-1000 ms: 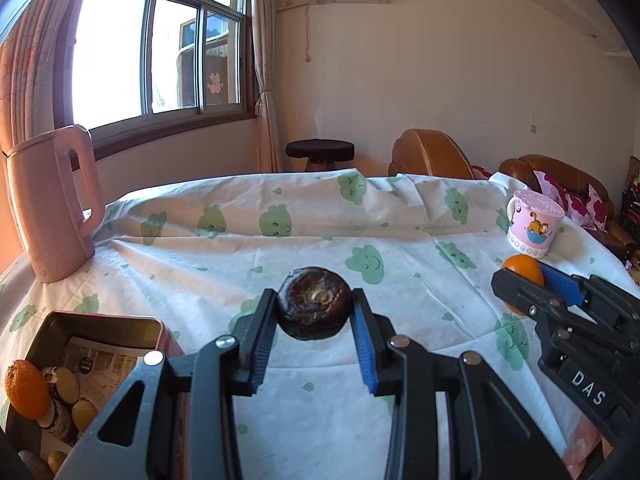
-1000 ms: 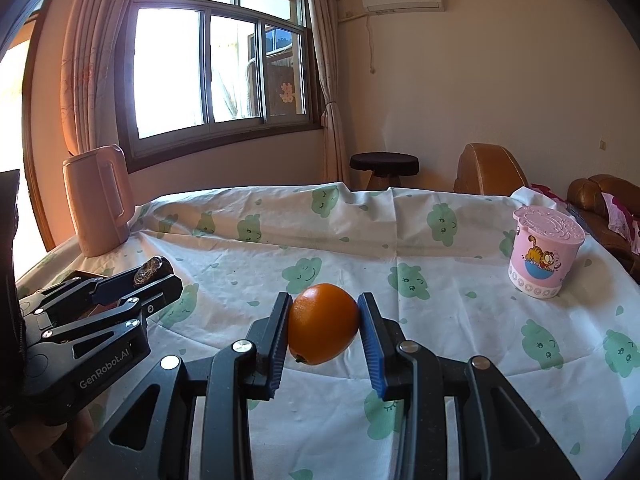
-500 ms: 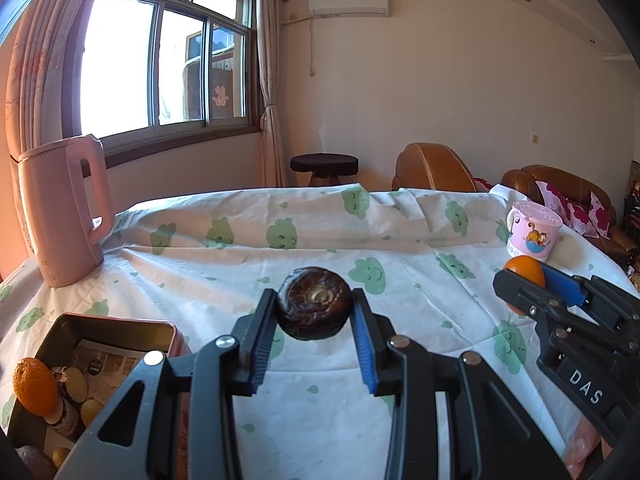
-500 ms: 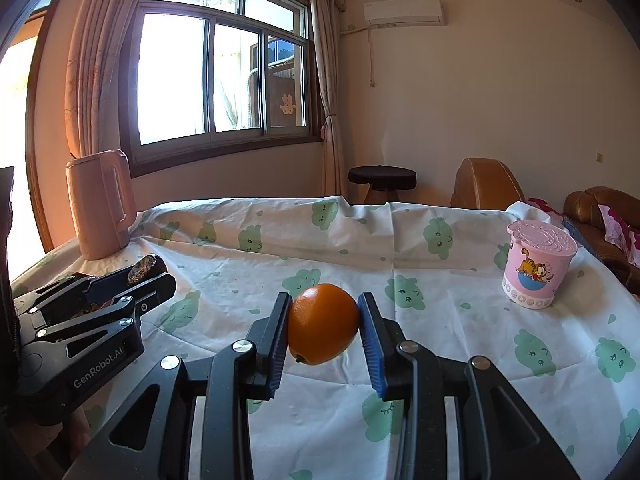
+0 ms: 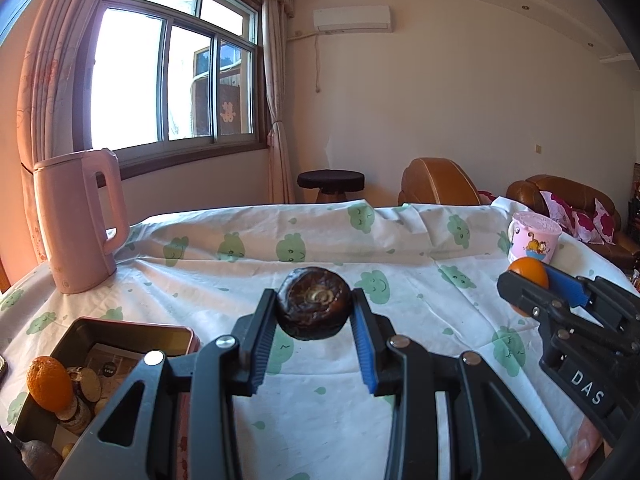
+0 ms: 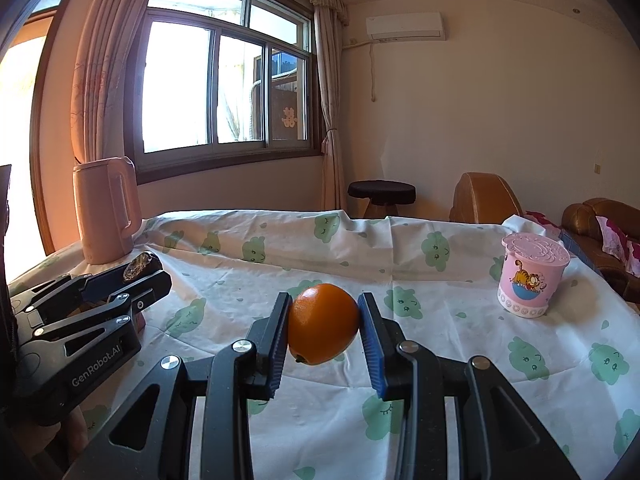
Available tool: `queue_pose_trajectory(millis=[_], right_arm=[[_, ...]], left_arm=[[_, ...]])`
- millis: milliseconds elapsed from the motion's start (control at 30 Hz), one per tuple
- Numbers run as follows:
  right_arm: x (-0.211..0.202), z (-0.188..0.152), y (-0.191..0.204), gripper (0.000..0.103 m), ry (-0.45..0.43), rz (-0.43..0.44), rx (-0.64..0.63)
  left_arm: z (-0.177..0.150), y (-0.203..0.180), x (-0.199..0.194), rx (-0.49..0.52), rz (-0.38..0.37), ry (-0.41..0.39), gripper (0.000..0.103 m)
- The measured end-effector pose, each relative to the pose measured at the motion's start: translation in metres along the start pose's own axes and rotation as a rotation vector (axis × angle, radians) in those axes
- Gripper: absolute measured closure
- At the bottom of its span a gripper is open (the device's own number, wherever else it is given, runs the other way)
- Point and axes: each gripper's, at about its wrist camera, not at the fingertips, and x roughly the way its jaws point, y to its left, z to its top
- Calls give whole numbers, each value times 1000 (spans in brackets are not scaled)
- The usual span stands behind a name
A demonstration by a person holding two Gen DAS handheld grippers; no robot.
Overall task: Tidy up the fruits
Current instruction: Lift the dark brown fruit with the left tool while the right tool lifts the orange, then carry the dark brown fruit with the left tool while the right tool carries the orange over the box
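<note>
My left gripper [image 5: 314,312] is shut on a dark brown round fruit [image 5: 314,303] and holds it above the table. It also shows in the right wrist view [image 6: 138,270] at the left. My right gripper [image 6: 323,330] is shut on an orange [image 6: 323,330] above the cloth; it shows in the left wrist view [image 5: 528,276] at the right. A metal tin [image 5: 132,330] at the lower left holds another orange [image 5: 50,382] and several small items.
A pink kettle [image 5: 76,220] stands at the table's back left. A pink lidded cup [image 6: 532,276] stands at the right. The table has a white cloth with green prints [image 5: 320,248]. A stool [image 5: 330,182] and brown sofas [image 5: 560,196] lie beyond.
Both grippers have risen and tilted up a little, so the table sits lower in view. Each still holds its fruit.
</note>
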Motion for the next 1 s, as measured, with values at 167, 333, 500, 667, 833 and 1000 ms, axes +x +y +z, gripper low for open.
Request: queue_pose_trajectory(millis=[167, 333, 500, 667, 833, 1000], right_arm=[[-3, -1, 2, 67, -4, 11, 0], [-3, -1, 8, 67, 9, 36, -2], [-3, -3, 21, 67, 29, 72, -2], [-3, -2, 39, 67, 42, 116, -6], [-6, 2, 58, 67, 43, 166, -15], [-10, 7, 81, 67, 35, 208, -46]], left_arm=[[-3, 6, -8, -15, -3, 2, 65], [-7, 10, -18, -20, -21, 4, 65], [-11, 18, -26, -24, -27, 13, 65], [-15, 31, -38, -30, -23, 20, 65], [-17, 47, -52, -33, -4, 11, 65], [-18, 65, -63, -43, 18, 9, 65]])
